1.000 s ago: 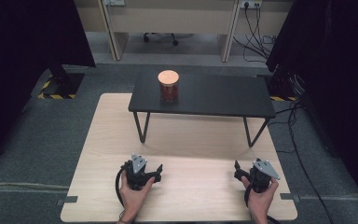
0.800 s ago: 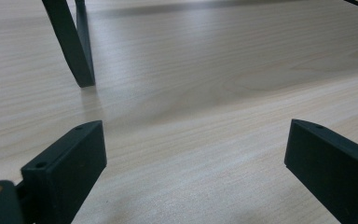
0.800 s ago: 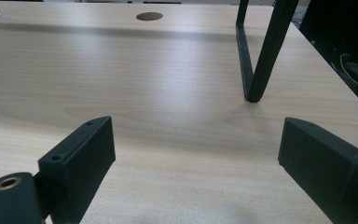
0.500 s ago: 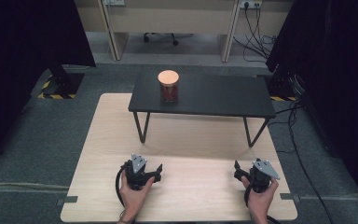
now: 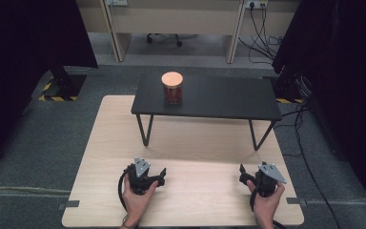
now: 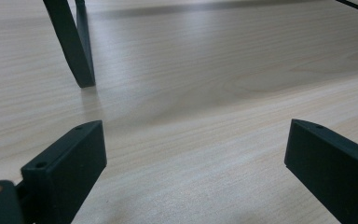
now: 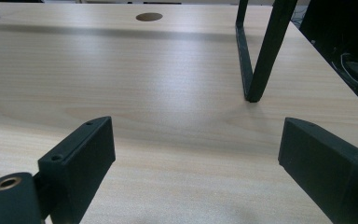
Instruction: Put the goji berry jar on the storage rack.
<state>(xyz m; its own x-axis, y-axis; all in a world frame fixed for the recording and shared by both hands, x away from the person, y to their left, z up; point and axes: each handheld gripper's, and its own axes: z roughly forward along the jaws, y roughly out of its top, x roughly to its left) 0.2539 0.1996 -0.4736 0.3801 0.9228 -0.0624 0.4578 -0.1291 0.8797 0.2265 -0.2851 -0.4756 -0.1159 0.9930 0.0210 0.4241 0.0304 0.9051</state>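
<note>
The pale wooden desk (image 5: pixel 190 143) carries a small black stand (image 5: pixel 209 98) with thin metal legs, and that stand is the landmark here. On its top, toward the left half, sits a glass jar (image 5: pixel 172 93) with a round tan lid (image 5: pixel 172 78); something reddish-brown fills the jar, though what it is cannot be made out. The jar stands upright and nothing touches it. Both hands rest on the desk on the near side of the stand, well apart from the jar. The left claw (image 5: pixel 158 175) lies in front of the stand's left leg (image 5: pixel 145 130), held in the left hand (image 5: pixel 136 195), with its grey three-cornered plate on top and its cable looping beside the wrist. Seen in the left gripper view, the left claw (image 6: pixel 193 158) has its two black jaws spread wide with only bare wood between them, and the stand's left leg (image 6: pixel 74 44) rises just beyond the left jaw. The right claw (image 5: pixel 244 174) lies in front of the stand's right leg (image 5: pixel 259 138), held in the right hand (image 5: pixel 267 200). In the right gripper view, the right claw (image 7: pixel 196 158) is likewise spread wide over bare wood, pinching nothing, with the stand's right leg (image 7: pixel 261 56) ahead and a round cable hole (image 7: pixel 149 17) in the desk beyond the stand.
</note>
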